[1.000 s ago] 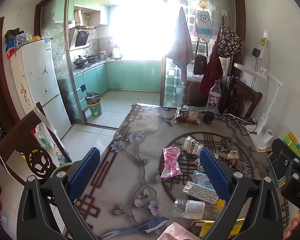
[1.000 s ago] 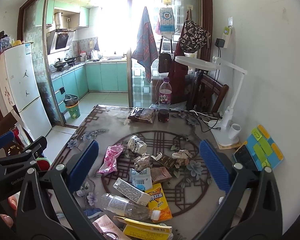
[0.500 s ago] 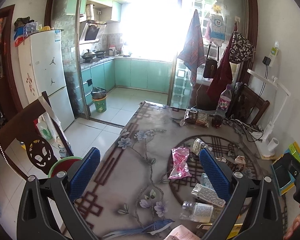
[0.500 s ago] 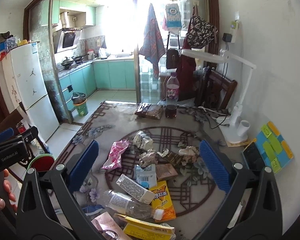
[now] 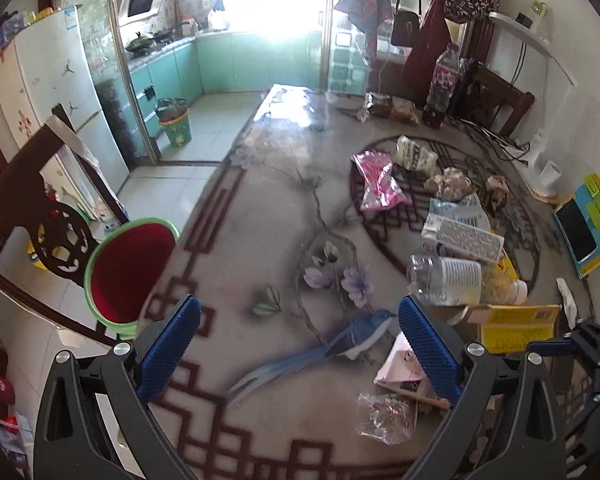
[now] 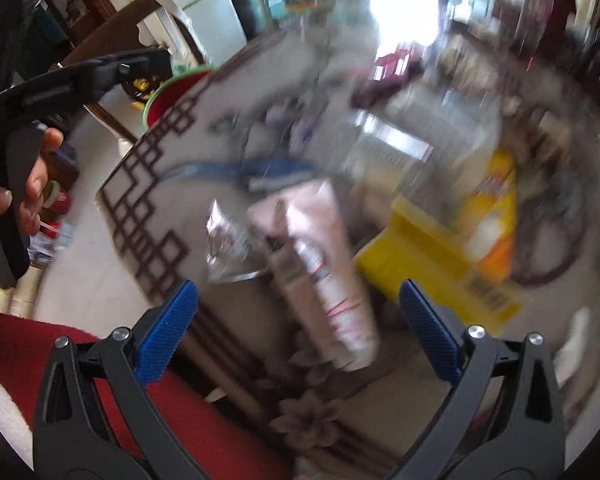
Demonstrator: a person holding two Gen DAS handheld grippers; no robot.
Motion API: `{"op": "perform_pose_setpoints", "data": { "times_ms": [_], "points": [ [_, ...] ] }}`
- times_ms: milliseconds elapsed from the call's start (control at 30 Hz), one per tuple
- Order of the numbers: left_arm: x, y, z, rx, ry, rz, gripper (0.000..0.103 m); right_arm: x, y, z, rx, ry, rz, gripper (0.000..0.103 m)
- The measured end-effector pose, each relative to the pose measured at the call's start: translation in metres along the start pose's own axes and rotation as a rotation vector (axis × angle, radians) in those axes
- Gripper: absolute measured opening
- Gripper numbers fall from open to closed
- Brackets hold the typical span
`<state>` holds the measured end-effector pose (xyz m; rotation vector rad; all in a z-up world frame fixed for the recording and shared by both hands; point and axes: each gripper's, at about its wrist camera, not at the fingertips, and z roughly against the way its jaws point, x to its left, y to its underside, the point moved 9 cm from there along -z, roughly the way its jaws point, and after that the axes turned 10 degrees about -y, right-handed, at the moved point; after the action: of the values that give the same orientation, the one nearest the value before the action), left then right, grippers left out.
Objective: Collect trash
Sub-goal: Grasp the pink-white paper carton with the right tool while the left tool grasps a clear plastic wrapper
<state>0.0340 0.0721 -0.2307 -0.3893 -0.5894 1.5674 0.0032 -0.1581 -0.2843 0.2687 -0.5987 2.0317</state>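
Left wrist view: the left gripper (image 5: 298, 344) hangs with its blue pads spread wide and nothing between them, above the patterned table (image 5: 260, 208). The trash lies across the right half of the frame — a pink wrapper (image 5: 378, 182), a clear plastic bottle (image 5: 446, 280), a yellow box (image 5: 518, 328), and a pink carton (image 5: 404, 368) with a crumpled clear wrapper (image 5: 384, 418) just beside it at lower right. A green-rimmed red bin (image 5: 130, 268) stands off the table's edge at centre left. Part of the right gripper shows at the lower right edge.

Right wrist view: heavily blurred. The right gripper (image 6: 298, 328) is likewise released and empty, its pads either side of the pink carton (image 6: 324, 268) at lower centre. Only this view shows the person's hand (image 6: 24, 184) on the left gripper's handle at the left edge, and a red sleeve (image 6: 100, 368) at lower left; the far end of the table is not legible here.
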Motion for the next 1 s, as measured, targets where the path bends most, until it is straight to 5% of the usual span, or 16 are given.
{"op": "perform_pose_setpoints", "data": {
  "times_ms": [133, 233, 400, 433, 567, 700, 867, 1000],
  "points": [
    [-0.005, 0.019, -0.016, 0.088, 0.062, 0.009, 0.082, -0.017, 0.015, -0.033, 0.083, -0.072, -0.123, 0.099],
    [-0.009, 0.032, -0.026, 0.112, 0.051, 0.002, 0.084, -0.028, 0.015, -0.045, 0.095, -0.054, -0.144, 0.094],
    [-0.019, 0.050, -0.036, 0.178, 0.090, -0.045, 0.095, -0.024, 0.013, -0.059, 0.133, -0.081, -0.125, 0.050],
    [-0.022, 0.054, -0.038, 0.198, 0.103, -0.063, 0.095, -0.023, 0.014, -0.062, 0.142, -0.087, -0.122, 0.027],
    [-0.029, 0.069, -0.037, 0.251, 0.130, -0.113, 0.095, -0.021, 0.010, -0.060, 0.104, -0.125, -0.152, 0.026],
    [-0.034, 0.086, -0.034, 0.300, 0.174, -0.141, 0.093, -0.013, -0.010, -0.016, -0.019, -0.122, -0.140, 0.026],
    [-0.045, 0.116, -0.043, 0.402, 0.222, -0.168, 0.076, -0.027, -0.043, 0.044, -0.203, -0.083, -0.178, 0.026],
    [-0.059, 0.127, -0.052, 0.452, 0.264, -0.168, 0.057, -0.042, -0.052, 0.056, -0.247, -0.076, -0.226, 0.026]
  ]
}}
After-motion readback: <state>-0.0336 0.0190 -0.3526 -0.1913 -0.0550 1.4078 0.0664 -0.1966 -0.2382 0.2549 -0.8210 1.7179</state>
